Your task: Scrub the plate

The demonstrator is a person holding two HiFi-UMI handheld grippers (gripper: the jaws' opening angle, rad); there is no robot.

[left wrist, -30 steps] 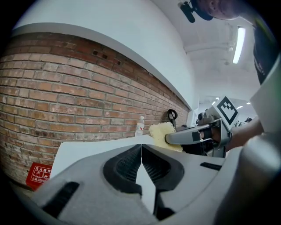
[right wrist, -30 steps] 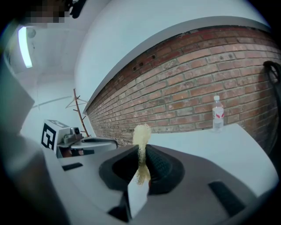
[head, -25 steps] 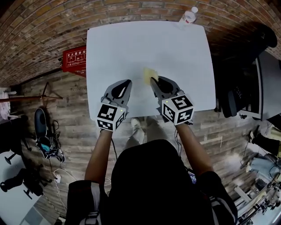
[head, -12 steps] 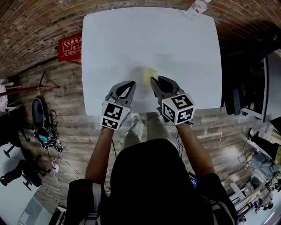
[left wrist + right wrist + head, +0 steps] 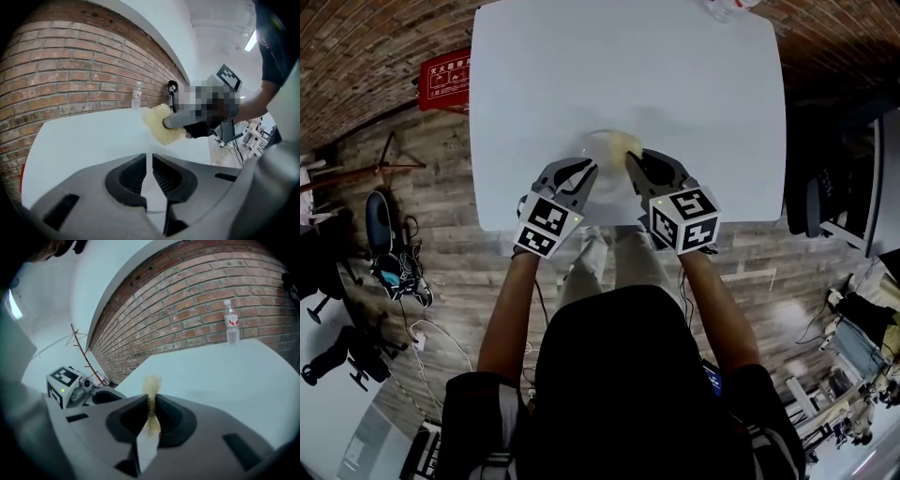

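Note:
My right gripper (image 5: 630,159) (image 5: 151,399) is shut on a thin yellow sponge (image 5: 623,142) (image 5: 152,383), which sticks up past its fingertips. In the left gripper view the sponge (image 5: 161,124) faces the camera, just above the white table (image 5: 675,84). My left gripper (image 5: 586,171) (image 5: 149,157) hangs beside it on the left with its jaws shut. A faint round outline, seemingly a white plate (image 5: 600,148), shows between the two tips, white on white. Whether the left jaws pinch its rim I cannot make out.
A clear water bottle (image 5: 727,7) (image 5: 136,95) (image 5: 232,328) stands at the table's far right corner by the brick wall. A red sign (image 5: 442,80) lies on the wooden floor to the left. Chairs and gear crowd the right side.
Both grippers have sunk toward the table near its front edge. The sponge stays in the right jaws. The faint round outline shows more plainly now.

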